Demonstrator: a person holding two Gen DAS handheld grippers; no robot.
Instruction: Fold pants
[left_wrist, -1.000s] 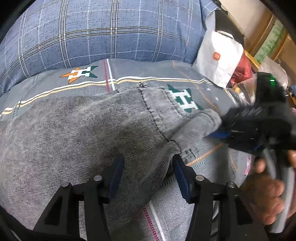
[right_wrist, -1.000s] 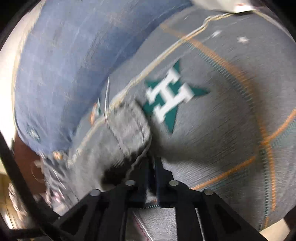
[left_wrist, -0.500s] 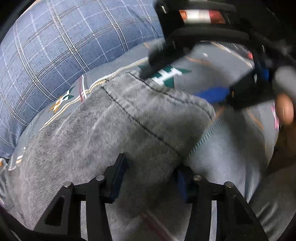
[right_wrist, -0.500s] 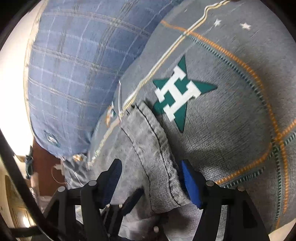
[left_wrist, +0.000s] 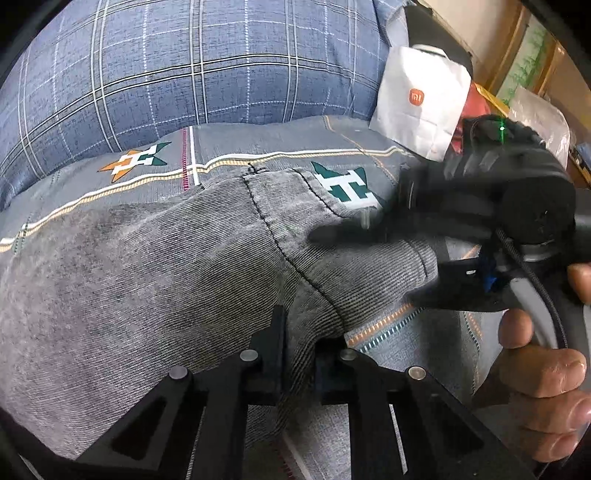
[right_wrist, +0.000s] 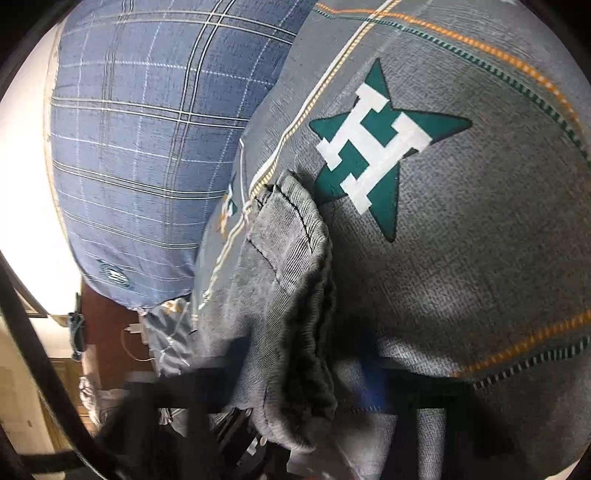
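Grey denim pants (left_wrist: 166, 266) lie on a grey bedsheet (left_wrist: 280, 144) printed with star emblems. My left gripper (left_wrist: 299, 347) is shut on the near edge of the pants. My right gripper (left_wrist: 399, 258), blurred, sits at the pants' right end, one finger above the cloth and one below. In the right wrist view the pants' hem (right_wrist: 291, 258) runs between that gripper's (right_wrist: 306, 369) blurred fingers, which stand wide apart.
A blue plaid pillow (left_wrist: 192, 66) lies along the far side of the bed. A white paper bag (left_wrist: 421, 103) and clutter stand at the back right. A hand (left_wrist: 543, 369) holds the right gripper's handle.
My left gripper has closed on the pants' edge; it was open before. The right gripper, shut a second ago, opened and now straddles the hem.
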